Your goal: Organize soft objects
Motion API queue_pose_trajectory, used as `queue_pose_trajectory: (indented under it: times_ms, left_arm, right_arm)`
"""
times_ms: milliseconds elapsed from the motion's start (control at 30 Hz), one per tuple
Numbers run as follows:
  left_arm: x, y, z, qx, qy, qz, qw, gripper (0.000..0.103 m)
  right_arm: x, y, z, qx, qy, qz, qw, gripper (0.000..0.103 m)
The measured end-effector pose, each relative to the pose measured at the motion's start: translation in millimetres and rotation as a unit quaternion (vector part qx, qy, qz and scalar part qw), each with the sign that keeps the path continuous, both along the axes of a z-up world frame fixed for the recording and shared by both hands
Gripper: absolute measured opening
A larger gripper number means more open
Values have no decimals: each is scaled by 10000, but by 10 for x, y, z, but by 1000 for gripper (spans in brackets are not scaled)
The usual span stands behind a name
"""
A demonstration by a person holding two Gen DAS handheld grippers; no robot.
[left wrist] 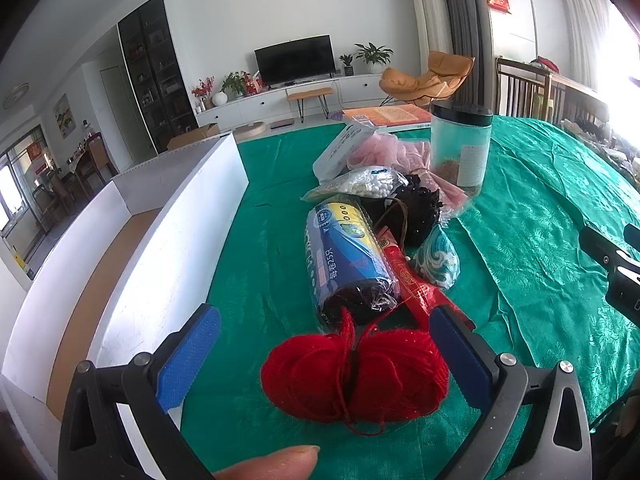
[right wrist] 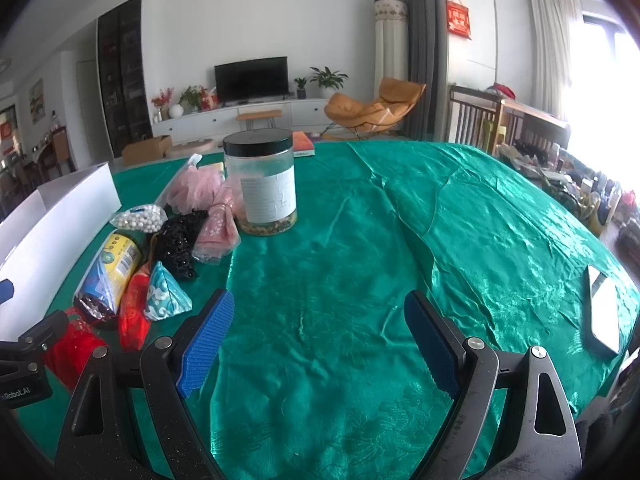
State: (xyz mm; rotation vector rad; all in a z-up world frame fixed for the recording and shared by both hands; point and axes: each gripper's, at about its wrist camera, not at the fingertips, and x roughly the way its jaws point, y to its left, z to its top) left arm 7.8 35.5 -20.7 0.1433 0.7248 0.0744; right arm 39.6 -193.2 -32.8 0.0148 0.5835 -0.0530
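Red yarn between spread fingers.

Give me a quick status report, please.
Left gripper open, straddling red yarn ball. Right gripper open, empty. White box left, path clear.

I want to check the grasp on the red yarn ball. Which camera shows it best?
The left wrist view: the red yarn ball lies whole and close between the open jaws of the left gripper. The right wrist view catches only a red sliver of it at its left edge, partly behind the left gripper.
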Motion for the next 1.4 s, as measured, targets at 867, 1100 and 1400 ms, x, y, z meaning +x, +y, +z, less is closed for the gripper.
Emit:
queue_pose_trajectory:
  times_ms: [867,1100,1400]
  left_arm:
    - [-11,4,-13,-2,8,15,10000,103]
    - [-5,10,-18,-10,6,19,10000,103]
    - [23,116,123,-165,-37,12,9999,103]
  right_arm:
    - [4,-21,8,15,9,3,10000,89]
    - [-8,-24,4,25,14,1,10000,89]
    - [0,-39,11,65,6,-17,10000,89]
